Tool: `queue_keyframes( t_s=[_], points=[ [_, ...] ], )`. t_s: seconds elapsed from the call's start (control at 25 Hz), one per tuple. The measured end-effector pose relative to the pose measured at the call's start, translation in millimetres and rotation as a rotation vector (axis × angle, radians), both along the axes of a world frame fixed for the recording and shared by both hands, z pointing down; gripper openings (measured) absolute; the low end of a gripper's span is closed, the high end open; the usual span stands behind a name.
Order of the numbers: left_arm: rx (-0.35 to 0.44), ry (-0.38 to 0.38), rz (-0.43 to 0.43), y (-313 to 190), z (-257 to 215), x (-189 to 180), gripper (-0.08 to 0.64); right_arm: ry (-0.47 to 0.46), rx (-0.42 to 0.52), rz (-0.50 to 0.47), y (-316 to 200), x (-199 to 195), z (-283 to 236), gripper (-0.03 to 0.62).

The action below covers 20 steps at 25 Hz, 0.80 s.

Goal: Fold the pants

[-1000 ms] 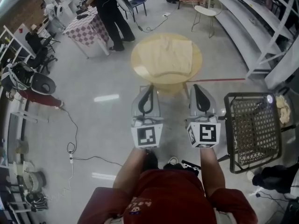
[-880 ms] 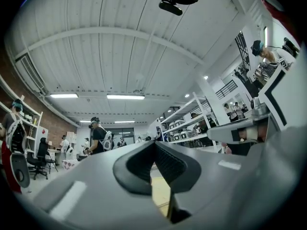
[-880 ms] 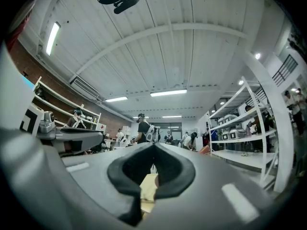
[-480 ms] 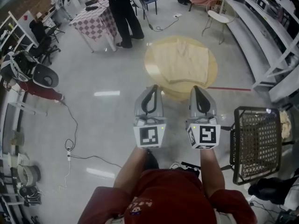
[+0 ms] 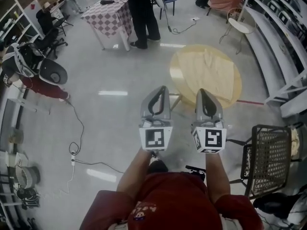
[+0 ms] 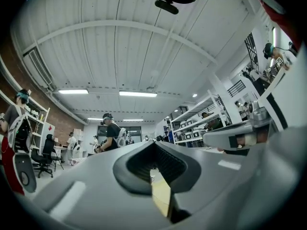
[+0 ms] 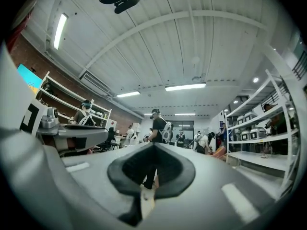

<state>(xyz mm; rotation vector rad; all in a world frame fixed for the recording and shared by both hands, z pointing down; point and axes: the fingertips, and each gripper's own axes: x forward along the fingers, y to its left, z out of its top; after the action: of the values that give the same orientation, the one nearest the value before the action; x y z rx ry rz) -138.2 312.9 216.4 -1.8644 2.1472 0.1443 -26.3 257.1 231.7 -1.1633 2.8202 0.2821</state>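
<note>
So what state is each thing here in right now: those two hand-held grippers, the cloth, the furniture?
left hand-held gripper: shut, holding nothing, short of the table.
right hand-held gripper: shut, holding nothing, short of the table.
pants: lying flat on the round table, untouched.
round table: upright, carrying the pants.
mesh chair: upright, on the person's right.

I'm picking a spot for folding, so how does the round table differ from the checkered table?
The round table is round with a bare wood-coloured top; the checkered table is rectangular and pink-and-white checked. The round table carries pale pants; the checkered table holds small dark items. A person stands beside the checkered table, none beside the round table. Both stand on the grey floor.
</note>
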Motion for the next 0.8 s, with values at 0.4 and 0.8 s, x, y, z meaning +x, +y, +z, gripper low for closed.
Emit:
queue_keyframes(
  t_s=[0.4, 0.8],
  points=[
    [0.012, -0.018, 0.020, -12, 2, -73, 0.006, -0.012, -0.009, 0.027, -14, -72, 8, 0.000],
    [0.015, -0.044, 0.030, -76, 11, -114, 0.006, -0.029, -0.028, 0.039, -80, -113, 23, 0.000]
  ],
)
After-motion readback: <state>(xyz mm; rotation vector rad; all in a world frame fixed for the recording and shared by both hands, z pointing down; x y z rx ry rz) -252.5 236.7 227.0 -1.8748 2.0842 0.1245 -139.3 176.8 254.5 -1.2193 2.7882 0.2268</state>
